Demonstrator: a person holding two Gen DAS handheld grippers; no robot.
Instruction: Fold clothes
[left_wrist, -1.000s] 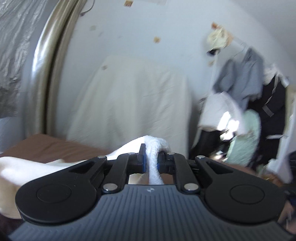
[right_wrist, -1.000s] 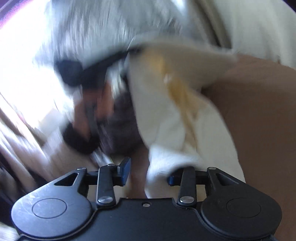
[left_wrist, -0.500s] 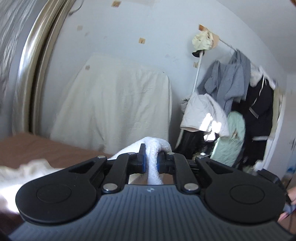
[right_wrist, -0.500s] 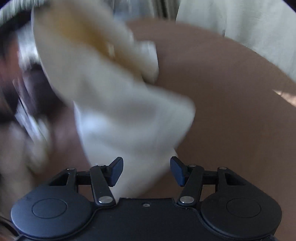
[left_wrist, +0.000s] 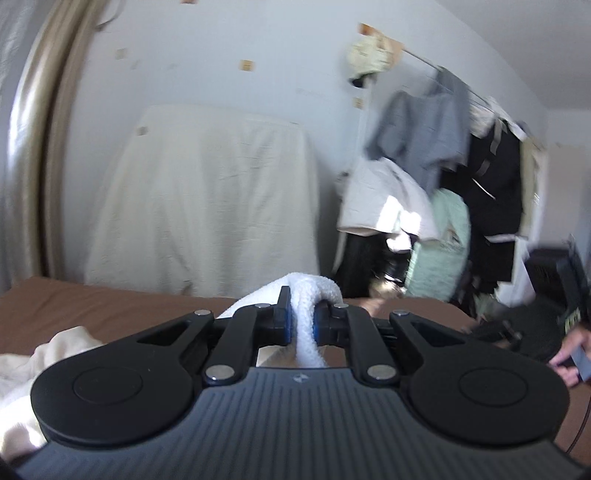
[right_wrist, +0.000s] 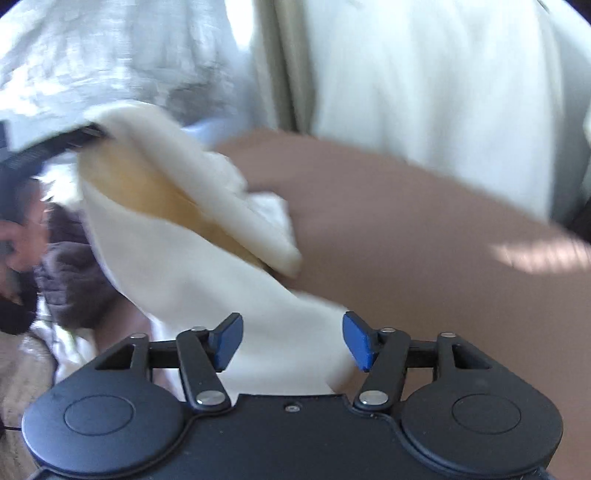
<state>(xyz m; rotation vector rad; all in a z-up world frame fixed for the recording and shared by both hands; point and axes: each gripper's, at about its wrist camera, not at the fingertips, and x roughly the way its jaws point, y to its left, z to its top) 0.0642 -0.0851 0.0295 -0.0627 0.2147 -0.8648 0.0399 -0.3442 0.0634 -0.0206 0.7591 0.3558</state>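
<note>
Your left gripper (left_wrist: 300, 322) is clamped on a ridge of the white fleecy garment (left_wrist: 310, 291); the cloth humps just ahead of its pads and trails off to its left over the brown bed cover (left_wrist: 110, 306). Your right gripper (right_wrist: 292, 341) has just been opening; its blue pads (right_wrist: 360, 341) stand wide with the cream cloth (right_wrist: 207, 273) loose between them, not pressed. Judged from this, folding is at an early stage; the garment hangs bunched and unflattened ahead of the right gripper; no finished fold is visible; spreading and every fold remain.
</note>
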